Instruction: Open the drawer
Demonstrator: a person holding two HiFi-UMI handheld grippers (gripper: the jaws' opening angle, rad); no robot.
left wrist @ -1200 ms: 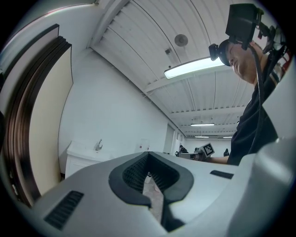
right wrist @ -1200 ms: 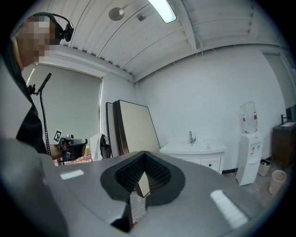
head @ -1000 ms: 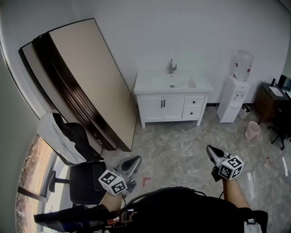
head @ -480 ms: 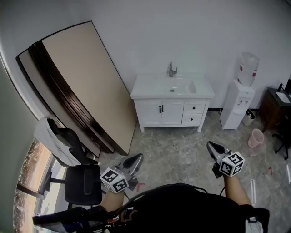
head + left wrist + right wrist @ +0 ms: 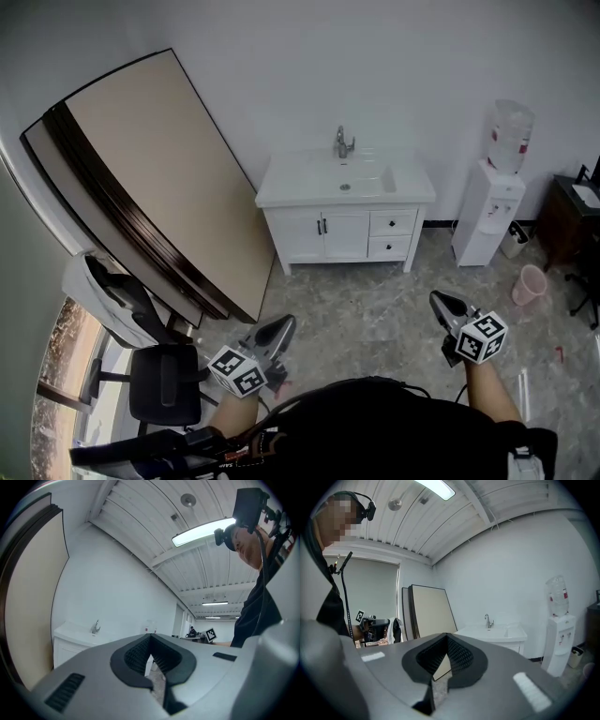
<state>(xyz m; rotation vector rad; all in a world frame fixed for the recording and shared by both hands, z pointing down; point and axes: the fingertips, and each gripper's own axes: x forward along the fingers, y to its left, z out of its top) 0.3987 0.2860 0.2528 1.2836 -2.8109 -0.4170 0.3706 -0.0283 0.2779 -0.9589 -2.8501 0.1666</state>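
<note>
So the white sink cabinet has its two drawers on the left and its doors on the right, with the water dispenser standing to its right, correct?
Not quite. The head view shows the two drawers on the right of the sink cabinet and the doors on the left. The water dispenser does stand to its right.

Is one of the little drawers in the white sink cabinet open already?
No, both small white drawers sit shut and flush in the front of the white sink cabinet.
</note>
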